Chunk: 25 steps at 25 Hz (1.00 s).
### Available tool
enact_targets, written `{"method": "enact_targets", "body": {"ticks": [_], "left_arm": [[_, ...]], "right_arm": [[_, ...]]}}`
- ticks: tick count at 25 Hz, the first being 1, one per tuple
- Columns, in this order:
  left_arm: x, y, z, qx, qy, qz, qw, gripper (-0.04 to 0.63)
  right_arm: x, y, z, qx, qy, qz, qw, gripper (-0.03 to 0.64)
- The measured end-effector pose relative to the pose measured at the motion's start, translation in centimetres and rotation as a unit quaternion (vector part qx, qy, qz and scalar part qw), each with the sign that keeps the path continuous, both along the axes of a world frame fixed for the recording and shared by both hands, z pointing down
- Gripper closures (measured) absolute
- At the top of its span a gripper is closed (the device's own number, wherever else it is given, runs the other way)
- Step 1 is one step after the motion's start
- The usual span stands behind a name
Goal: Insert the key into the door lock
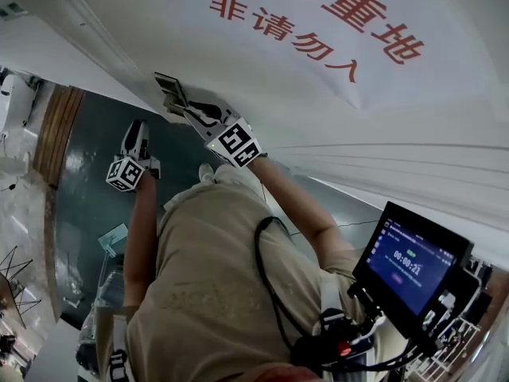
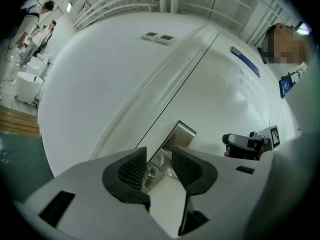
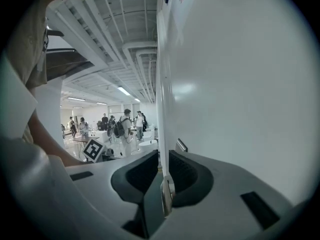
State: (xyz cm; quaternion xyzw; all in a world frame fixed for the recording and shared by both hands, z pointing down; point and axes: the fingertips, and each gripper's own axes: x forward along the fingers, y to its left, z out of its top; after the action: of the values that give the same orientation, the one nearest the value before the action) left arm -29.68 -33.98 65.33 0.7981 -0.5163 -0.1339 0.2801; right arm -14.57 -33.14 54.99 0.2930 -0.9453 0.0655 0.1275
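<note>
Technician A: Check your left tongs [image 2: 159, 154] first. The jaws stand wide apart and hold nothing. Through the gap you see the brushed-metal lock plate [image 2: 183, 132] on the white door [image 3: 240, 84], farther off; neither pad touches it.

Technician B: Now your right tongs [image 3: 163, 157]. The jaws are drawn almost together and clamp a thin flat metal strip [image 3: 165, 196], seen edge-on, in line with the door's edge. You cannot tell from these views whether that strip is the key.

Technician A: Note the positions in the head view. Your right tongs meet the lock plate at its near right corner. Your left tongs sit left of the plate, clear of it.

Technician B: The white paper sign with red characters [image 1: 334, 30] hangs on the door, right of the plate.
</note>
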Motion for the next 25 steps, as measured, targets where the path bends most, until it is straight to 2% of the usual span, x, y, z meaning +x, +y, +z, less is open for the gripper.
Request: {"method": "enact_targets", "body": {"ticks": [7,16,25], "left_arm": [[-0.1,3.6,-4.3,0.029,-0.005,-0.057,0.9980,0.445],[0.5,11.4,-7.1,0.030,-0.012,-0.146,0.9887,0.445],[-0.8,19.8,-7.9,0.038,-0.021,-0.239,0.9700,0.445]], "right_arm": [[-1.0,0.7,-1.9,0.016,-0.018,-0.059,0.998,0.532],[0.0,2.9,-4.3,0.038,-0.037,-0.108,0.993,0.531],[-1.9,5.3,-4.3,0.046,-0.048,-0.172,0.983,0.531]]}}
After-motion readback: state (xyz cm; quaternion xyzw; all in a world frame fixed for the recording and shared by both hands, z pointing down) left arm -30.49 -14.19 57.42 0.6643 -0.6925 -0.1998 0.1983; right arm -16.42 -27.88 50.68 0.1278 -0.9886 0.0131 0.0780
